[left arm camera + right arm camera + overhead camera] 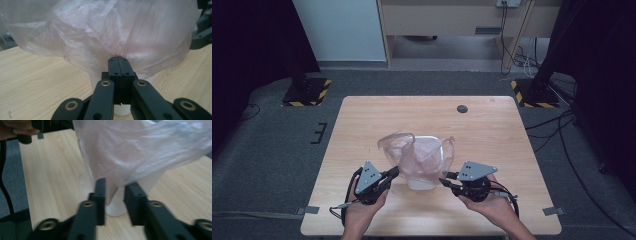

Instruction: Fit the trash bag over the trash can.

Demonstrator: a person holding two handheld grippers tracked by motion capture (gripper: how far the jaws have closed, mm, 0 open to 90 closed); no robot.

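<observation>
From where I stand, the person's two hands sit at the near edge of the wooden table [362, 120], one on each side of a white bin [424, 175] with a thin pinkish plastic bag [417, 152] draped over it. The left gripper [393, 174] is nearest the bag's lower edge: its jaws are pressed fully together, pinching a fold of the film, as the left gripper view shows [117, 60]. The bag rises from that pinch toward twelve o'clock, billowing up and over the bin.

The right gripper [446, 181] comes in from about four o'clock of the bin. In the right gripper view [115, 192] its jaws stand apart, with a hanging flap of bag [125, 157] dipping between them but not yet clamped; the bin's white wall [117, 206] sits just beyond.

Both forearms angle inward, grippers pointing at each other across the bin. Closing the right jaws on that flap looks like the coming move.
</observation>
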